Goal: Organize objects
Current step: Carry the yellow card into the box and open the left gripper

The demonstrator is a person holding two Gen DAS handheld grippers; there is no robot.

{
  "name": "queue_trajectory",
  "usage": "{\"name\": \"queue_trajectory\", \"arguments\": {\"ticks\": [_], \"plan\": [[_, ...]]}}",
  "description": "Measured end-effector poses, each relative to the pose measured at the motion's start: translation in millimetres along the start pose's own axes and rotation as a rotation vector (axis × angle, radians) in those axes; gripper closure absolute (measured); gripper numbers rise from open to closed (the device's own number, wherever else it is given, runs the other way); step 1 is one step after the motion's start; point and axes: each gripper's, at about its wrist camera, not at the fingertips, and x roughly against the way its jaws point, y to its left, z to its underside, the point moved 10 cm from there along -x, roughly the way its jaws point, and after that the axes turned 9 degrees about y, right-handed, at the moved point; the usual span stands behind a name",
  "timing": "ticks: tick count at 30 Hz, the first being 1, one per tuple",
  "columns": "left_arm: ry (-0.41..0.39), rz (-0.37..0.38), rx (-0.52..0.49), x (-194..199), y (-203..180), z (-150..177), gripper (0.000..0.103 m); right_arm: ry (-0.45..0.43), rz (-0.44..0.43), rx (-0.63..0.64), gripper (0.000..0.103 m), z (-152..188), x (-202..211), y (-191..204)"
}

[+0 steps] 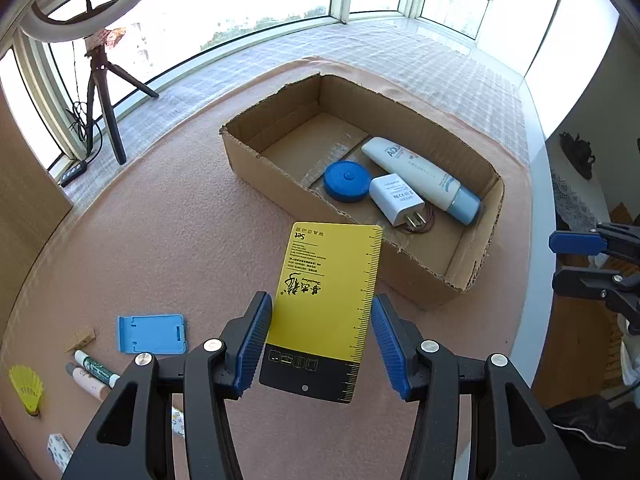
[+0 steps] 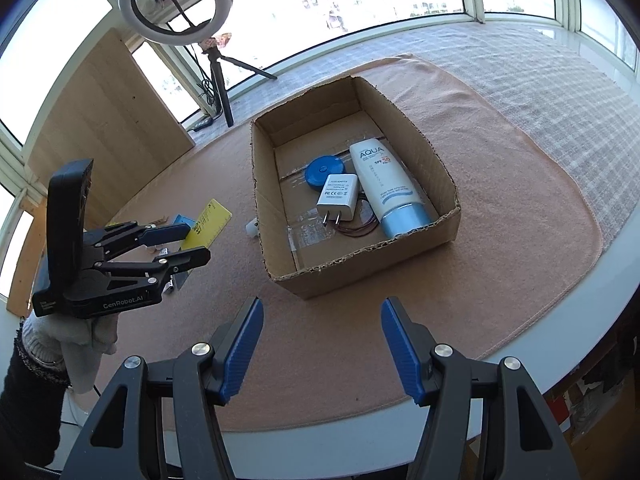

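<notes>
Left wrist: card (image 1: pixel 324 304) between the pads of the left gripper (image 1: pixel 320 340), left pad against its edge, thin gap at the right pad, so cannot tell whether clamped or merely bracketed. Seemingly raised off the cloth, far corner overlapping the near rim of the box (image 1: pixel 280 192). Tube (image 1: pixel 420 176), charger (image 1: pixel 396 198) and disc (image 1: pixel 346 180) lying at the right end of the box, left end bare. Best to confirm the grip, clear the rim, carry far and left, lower flat onto bare floor, then part the pads.

Right wrist: right gripper (image 2: pixel 322 344) spread wide, empty, near the table edge, well short of the box. Left gripper at far left with the card at its tips. Best kept back, out of the carry path.
</notes>
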Motion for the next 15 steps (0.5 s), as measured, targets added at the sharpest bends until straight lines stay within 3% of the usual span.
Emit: {"name": "queue_trajectory", "arguments": {"ticks": [5,15], "plan": [[-0.052,-0.02,0.008,-17.9,27.2,-72.8,0.048,0.005,0.001,0.007,0.045,1.0,-2.0,-0.5],[-0.063,-0.017,0.026,-54.0,9.9,-150.7,0.048,0.026,0.023,-0.002,0.046,4.7,-10.0,-16.1]]}}
